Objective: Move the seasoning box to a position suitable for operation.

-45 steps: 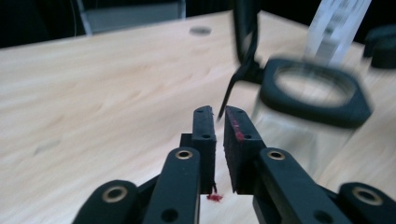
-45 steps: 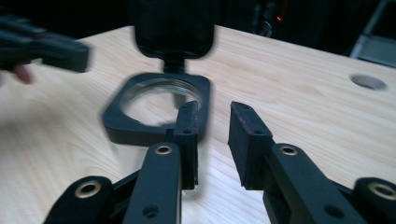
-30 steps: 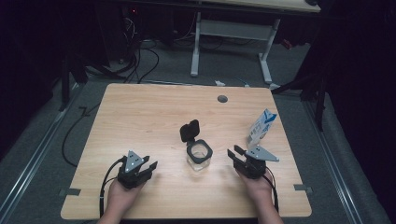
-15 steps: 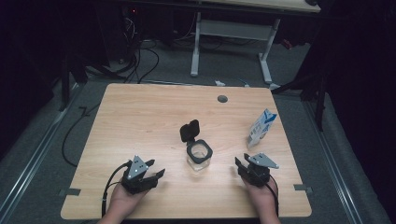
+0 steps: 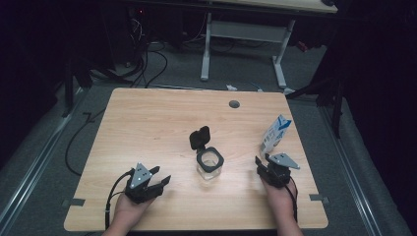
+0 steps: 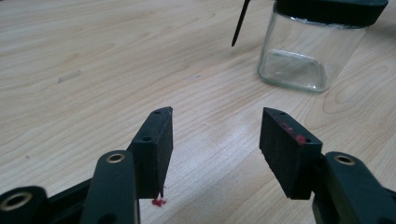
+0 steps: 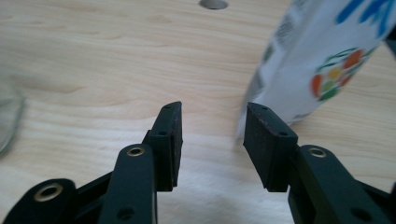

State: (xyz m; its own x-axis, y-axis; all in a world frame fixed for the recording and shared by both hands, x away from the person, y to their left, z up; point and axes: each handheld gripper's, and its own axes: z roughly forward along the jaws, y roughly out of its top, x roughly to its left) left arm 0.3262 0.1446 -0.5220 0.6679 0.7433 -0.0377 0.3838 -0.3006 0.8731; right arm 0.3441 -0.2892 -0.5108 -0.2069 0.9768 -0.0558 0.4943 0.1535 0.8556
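A square glass jar (image 5: 210, 166) with its black flip lid (image 5: 199, 137) standing open sits mid-table; the left gripper view has the jar (image 6: 299, 56) ahead to the right. A white and blue pouch (image 5: 274, 135) stands at the right, and it looms close in the right gripper view as the pouch (image 7: 322, 60). My left gripper (image 5: 163, 181) rests low near the front left, open, jaws just widened, nothing between them (image 6: 215, 121). My right gripper (image 5: 259, 163) sits just in front of the pouch, open; its jaws (image 7: 212, 116) widened, then narrowed a little, with nothing between them.
A wooden table (image 5: 147, 123) carries a round grey grommet (image 5: 234, 104) near its far edge. Cables trail on the floor at the left, and a white desk frame (image 5: 206, 44) stands beyond the table. The jar's glass edge (image 7: 9, 121) shows left of the right gripper.
Both grippers' jaws stand wider apart than a second ago. The right hand has drifted slightly toward the right; the left hand has stayed put. Jar and pouch have not moved.
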